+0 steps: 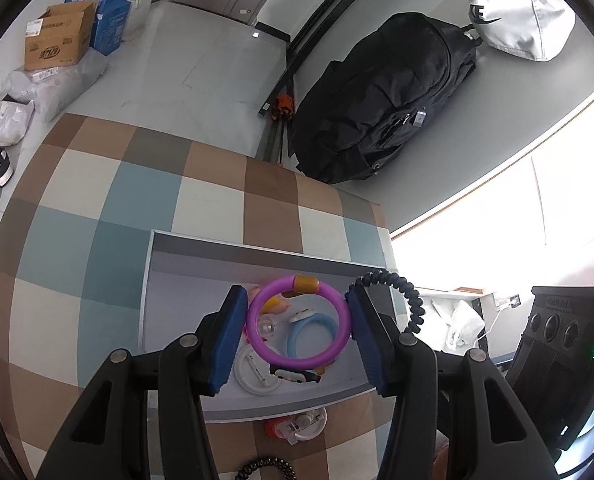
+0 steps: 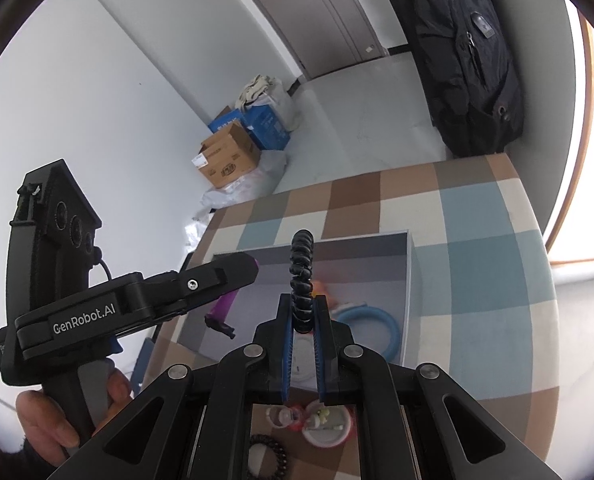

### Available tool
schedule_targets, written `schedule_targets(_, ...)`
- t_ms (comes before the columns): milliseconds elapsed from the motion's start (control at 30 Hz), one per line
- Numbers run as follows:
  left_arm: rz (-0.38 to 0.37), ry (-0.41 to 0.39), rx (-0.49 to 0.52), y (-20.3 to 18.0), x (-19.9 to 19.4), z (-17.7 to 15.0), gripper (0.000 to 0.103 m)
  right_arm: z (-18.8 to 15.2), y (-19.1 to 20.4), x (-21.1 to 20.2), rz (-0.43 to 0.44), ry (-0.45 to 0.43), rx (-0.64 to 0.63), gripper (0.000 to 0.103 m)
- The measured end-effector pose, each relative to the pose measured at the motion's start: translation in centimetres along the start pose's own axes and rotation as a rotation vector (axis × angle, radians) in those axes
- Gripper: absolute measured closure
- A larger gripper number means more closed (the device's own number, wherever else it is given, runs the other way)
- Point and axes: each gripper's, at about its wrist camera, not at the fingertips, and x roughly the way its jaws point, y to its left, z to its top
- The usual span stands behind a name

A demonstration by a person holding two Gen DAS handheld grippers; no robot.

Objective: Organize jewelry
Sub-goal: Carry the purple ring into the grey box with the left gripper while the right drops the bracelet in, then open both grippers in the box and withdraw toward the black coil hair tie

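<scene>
Left gripper (image 1: pixel 299 328) is clamped on a purple ring bangle (image 1: pixel 297 322), one blue pad (image 1: pixel 227 344) on each side of the hoop, which has an amber bead (image 1: pixel 306 284) at its top. It's pitched down steeply, holding the bangle in the air over the shallow grey tray (image 1: pixel 153 280). The right wrist view shows that gripper from the side, with a hand (image 2: pixel 49 420) wrapped round its handle at lower left.

Right gripper (image 2: pixel 303 332) also points down at the tray, jaws nearly together and pinching a dark coiled hair tie (image 2: pixel 302 276) that stands up past the fingertips.

In the tray: a light blue ring (image 1: pixel 309 336), a white round lid-like piece (image 1: pixel 253 372) near the near edge, a small clear bead and something pink-orange toward the far side; can't tell exactly what those are.

Tray sits on a checked cloth (image 1: pixel 97 240) near the cloth's right edge. Off the tray's near edge on the cloth: a red-and-white small item (image 1: pixel 297 426) and another black coil tie (image 1: pixel 265 468).
</scene>
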Motion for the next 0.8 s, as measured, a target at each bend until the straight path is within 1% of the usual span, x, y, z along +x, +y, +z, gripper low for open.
schedule_targets(67,-0.002,-0.001,-0.007,0.1,0.0,0.0,0.056,0.0,0.0,-0.1,-0.002,0.0,0.002,0.095)
schedule_targets(133,-0.02,0.003,-0.025,0.4,0.1,0.0,0.055,0.1,0.0,-0.2,-0.006,-0.006,0.001,0.094)
schedule_targets(167,-0.034,0.012,-0.034,0.4,0.2,0.1,0.055,0.2,-0.1,-0.4,-0.009,-0.013,0.003,0.091)
schedule_targets(233,-0.064,0.025,-0.058,0.6,0.3,0.1,0.054,0.2,-0.3,-0.8,-0.007,-0.023,0.014,0.091)
schedule_targets(267,-0.076,0.029,-0.068,0.7,0.4,0.1,0.054,0.2,-0.4,-1.0,-0.005,-0.03,0.025,0.088)
schedule_targets(300,-0.076,0.029,-0.074,0.7,0.3,0.2,0.05,0.2,-0.6,-1.2,0.0,-0.034,0.033,0.082)
schedule_targets(333,-0.079,0.025,-0.075,0.6,0.2,0.2,0.041,0.2,-0.8,-1.5,0.007,-0.041,0.044,0.079)
schedule_targets(400,-0.093,-0.007,-0.066,0.3,-0.4,0.1,0.036,0.3,-1.0,-2.1,0.006,-0.06,0.058,0.062)
schedule_targets(467,-0.09,-0.025,-0.05,-0.1,-0.9,0.1,0.031,0.3,-1.1,-2.7,-0.007,-0.084,0.058,0.053)
schedule_targets(500,-0.083,-0.027,-0.045,-0.2,-1.0,0.2,0.03,0.3,-1.1,-3.0,-0.014,-0.096,0.056,0.048)
schedule_targets(533,-0.077,-0.027,-0.044,-0.2,-1.0,0.2,0.029,0.3,-1.1,-3.2,-0.019,-0.105,0.055,0.046)
schedule_targets(600,-0.068,-0.02,-0.052,-0.2,-1.0,0.1,0.029,0.3,-1.2,-3.5,-0.021,-0.115,0.058,0.033)
schedule_targets(667,-0.052,-0.015,-0.053,-0.1,-1.0,0.0,0.029,0.2,-1.2,-3.7,-0.024,-0.118,0.053,0.03)
schedule_targets(733,-0.027,-0.023,-0.036,-0.1,-1.2,-0.2,0.029,0.2,-1.0,-3.9,-0.03,-0.122,0.041,0.024)
schedule_targets(800,0.013,-0.051,-0.008,-0.4,-1.6,-0.4,0.029,0.1,-0.7,-4.1,-0.041,-0.134,0.022,0.012)
